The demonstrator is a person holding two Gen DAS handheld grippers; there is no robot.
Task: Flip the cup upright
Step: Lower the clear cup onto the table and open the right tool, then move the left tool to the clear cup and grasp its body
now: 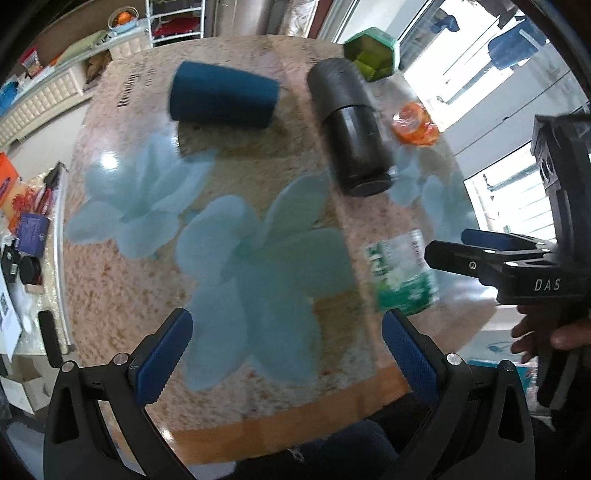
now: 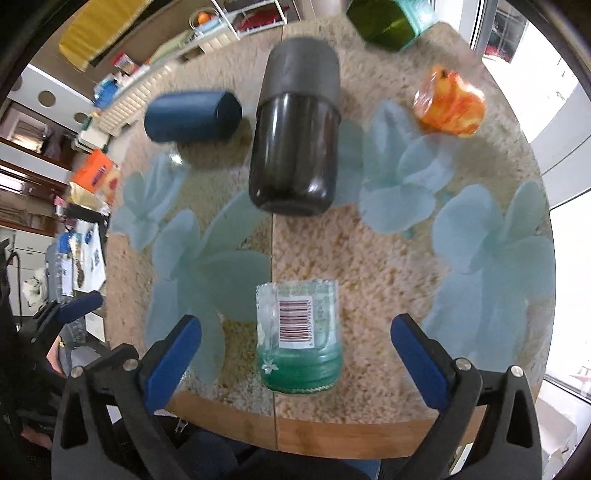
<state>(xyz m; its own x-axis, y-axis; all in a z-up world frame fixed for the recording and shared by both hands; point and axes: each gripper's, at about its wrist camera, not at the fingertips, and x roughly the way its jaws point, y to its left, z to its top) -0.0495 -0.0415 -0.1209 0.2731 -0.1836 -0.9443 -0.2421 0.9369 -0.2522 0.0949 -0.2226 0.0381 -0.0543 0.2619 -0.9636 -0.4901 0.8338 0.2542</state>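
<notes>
Left gripper (image 1: 286,356): black plastic frame, blue ribbed finger pads (image 1: 164,356), silver screws. Right gripper (image 2: 295,360): identical build; white "DAS" lettering on its body. Bare-skinned hand (image 1: 546,338) at four o'clock.

On the table: one blue cup (image 2: 192,116), one dark bottle (image 2: 295,136), one green-labelled bottle (image 2: 299,339), one orange packet (image 2: 448,107), one green box (image 2: 384,22).

My right gripper (image 2: 295,354), jaws wide, has the clear green cup (image 2: 298,341) lying between them. Beyond it, bare table (image 2: 369,266) runs to the black flask (image 2: 295,136). The blue cup (image 2: 192,116) and orange wrapper (image 2: 448,105) flank the flask.
</notes>
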